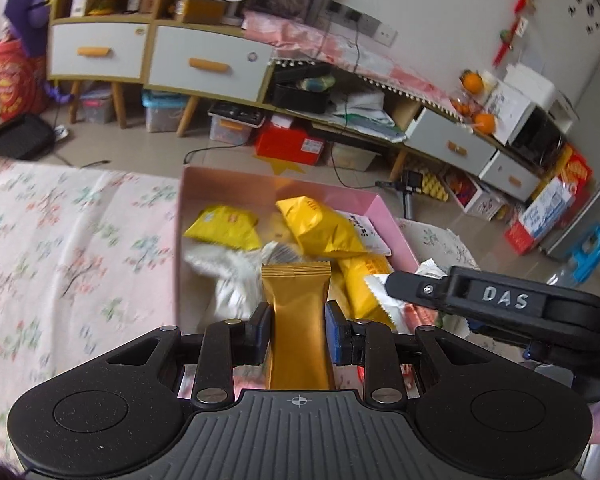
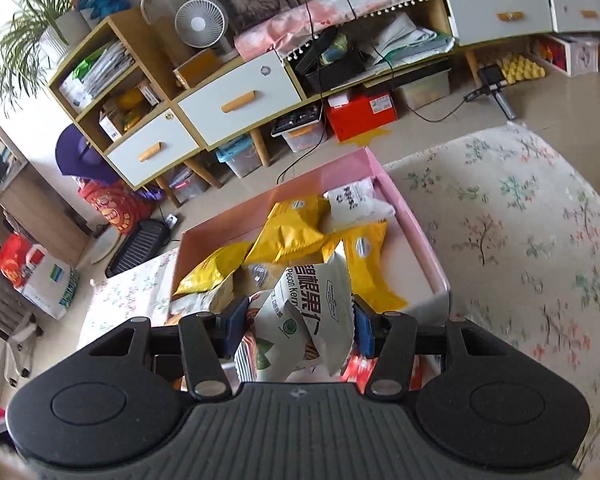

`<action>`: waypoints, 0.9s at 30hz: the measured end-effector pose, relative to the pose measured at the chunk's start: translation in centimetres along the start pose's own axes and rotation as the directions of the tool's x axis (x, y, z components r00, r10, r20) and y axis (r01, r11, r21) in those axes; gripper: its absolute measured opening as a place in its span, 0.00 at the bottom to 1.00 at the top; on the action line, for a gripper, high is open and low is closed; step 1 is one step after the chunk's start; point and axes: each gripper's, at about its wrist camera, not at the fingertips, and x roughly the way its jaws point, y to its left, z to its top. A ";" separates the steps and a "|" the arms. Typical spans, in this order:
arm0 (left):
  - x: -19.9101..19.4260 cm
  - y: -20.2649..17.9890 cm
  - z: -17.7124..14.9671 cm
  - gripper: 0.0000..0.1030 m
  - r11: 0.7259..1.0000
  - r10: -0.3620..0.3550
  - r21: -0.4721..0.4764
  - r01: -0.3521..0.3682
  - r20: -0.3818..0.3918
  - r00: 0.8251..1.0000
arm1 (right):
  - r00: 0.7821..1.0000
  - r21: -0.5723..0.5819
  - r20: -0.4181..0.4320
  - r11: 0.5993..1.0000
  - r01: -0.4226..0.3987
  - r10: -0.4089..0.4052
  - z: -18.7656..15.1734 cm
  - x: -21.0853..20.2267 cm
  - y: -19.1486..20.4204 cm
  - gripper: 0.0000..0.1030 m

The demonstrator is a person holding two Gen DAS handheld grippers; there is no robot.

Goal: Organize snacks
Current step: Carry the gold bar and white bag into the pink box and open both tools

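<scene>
Two tools, each clamped on a snack above the pink box (image 1: 284, 192).
L tool (image 1: 297, 330): gold sachet (image 1: 298, 320); only L view shows "DAS" on R tool (image 1: 396, 286). R view: pecan packet (image 2: 304, 320), "Pecan Ker…".

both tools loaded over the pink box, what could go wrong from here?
1. The right tool holds the white pecan packet by a crumpled middle; a puffy bag could slip out early.
2. The left tool holding the gold packet sits close to the right tool's finger; they may collide over the box.
3. The pink box is already heaped with yellow packets; new drops may slide over the low wall.
</scene>
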 end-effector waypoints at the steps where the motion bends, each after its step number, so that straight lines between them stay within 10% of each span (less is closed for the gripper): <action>1: 0.5 -0.2 0.4 0.25 1.000 0.000 0.007 0.000 0.001 1.000 | 1.000 -0.010 -0.001 1.000 0.010 -0.010 0.1 0.3 0.1 0.48; 22: 5.6 -0.4 1.3 0.29 0.996 0.047 0.075 -0.048 0.019 0.999 | 0.999 -0.040 0.036 0.999 -0.002 0.003 1.5 2.5 0.0 0.52; 27: 5.1 -0.2 1.3 0.49 0.998 0.023 0.066 -0.024 0.025 0.999 | 0.997 -0.065 0.080 0.998 0.009 -0.003 1.8 1.7 0.2 0.73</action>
